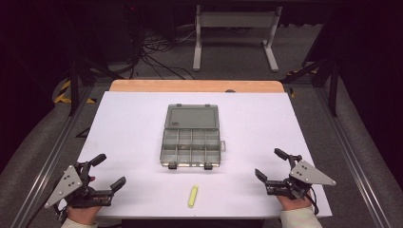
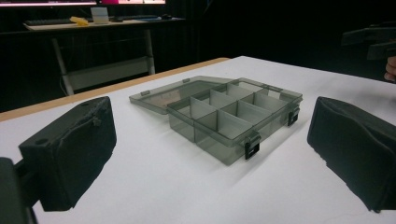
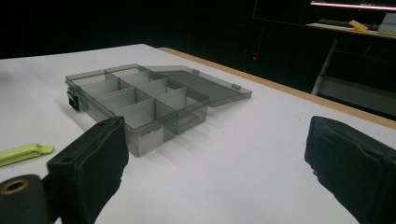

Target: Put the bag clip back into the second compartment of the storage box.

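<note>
— In the middle of the white surface [image 1: 138, 118], what is that grey thing?

— A smoky see-through plastic box [image 1: 191, 147] with its lid [image 1: 192, 116] folded flat open on the far side. The tray part is split by dividers into small compartments, and two dark latches sit on its near edge. I see nothing in the compartments.

— And nearer the person?

— A small yellow-green clip [image 1: 192, 196] lies on the surface, just in front of the box and apart from it, roughly between the two hands.

— How does the left hand-held gripper [image 1: 108, 172] stand?

— It sits at the near left corner of the surface, jaws spread wide with nothing between them. In the left gripper view the box shows in the gap between the two black pads [image 2: 70, 149], well beyond them.

— The right hand-held gripper [image 1: 269, 164]?

— Near right corner, likewise wide apart and empty. In the right gripper view the box lies ahead to the left and the clip shows at the left edge.
</note>
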A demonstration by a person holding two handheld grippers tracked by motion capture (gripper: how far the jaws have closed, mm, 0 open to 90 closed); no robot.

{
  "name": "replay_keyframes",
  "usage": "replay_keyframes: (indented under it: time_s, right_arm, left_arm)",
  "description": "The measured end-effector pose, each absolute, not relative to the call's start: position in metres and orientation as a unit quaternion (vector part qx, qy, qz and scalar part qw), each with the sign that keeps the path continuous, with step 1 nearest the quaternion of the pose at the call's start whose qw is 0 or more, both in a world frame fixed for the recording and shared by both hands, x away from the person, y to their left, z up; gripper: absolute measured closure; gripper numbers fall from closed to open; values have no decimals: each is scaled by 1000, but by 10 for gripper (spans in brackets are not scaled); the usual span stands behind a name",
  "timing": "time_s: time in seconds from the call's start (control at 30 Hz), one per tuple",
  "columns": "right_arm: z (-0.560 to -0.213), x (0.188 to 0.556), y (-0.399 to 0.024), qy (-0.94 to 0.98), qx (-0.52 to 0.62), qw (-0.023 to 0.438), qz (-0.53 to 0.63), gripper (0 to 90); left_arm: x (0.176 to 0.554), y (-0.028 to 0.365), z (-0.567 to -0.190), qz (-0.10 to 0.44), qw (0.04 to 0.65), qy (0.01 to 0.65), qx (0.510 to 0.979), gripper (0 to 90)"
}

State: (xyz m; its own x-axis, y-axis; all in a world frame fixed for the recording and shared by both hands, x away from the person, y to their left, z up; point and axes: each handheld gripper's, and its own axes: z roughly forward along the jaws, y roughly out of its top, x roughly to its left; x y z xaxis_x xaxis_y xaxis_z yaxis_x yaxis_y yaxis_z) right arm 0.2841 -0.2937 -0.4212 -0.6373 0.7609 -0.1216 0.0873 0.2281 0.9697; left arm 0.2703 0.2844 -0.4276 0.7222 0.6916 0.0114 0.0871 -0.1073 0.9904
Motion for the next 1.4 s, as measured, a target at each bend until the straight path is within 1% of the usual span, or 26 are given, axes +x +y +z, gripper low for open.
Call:
replay_keyframes:
  time_s: [0.47, 0.6, 0.8, 0.93, 1.2, 1.4]
  right_arm:
    - [-421, 284, -294, 721, 295, 306, 547, 72]
    - [-420, 282, -295, 719, 298, 308, 548, 72]
    - [-419, 281, -296, 718, 299, 309, 548, 72]
    - [-419, 280, -296, 718, 296, 308, 549, 72]
    - [-419, 279, -299, 716, 296, 306, 554, 72]
    - [-420, 279, -300, 716, 296, 304, 554, 72]
  left_arm:
    - [272, 277, -423, 238, 613, 274, 702, 22]
    - [276, 271, -420, 223, 616, 273, 705, 22]
    - [281, 256, -412, 199, 618, 264, 713, 22]
    - [289, 233, -401, 179, 620, 249, 722, 20]
    - [303, 195, -388, 158, 621, 228, 733, 34]
    - [308, 182, -385, 145, 622, 217, 738, 40]
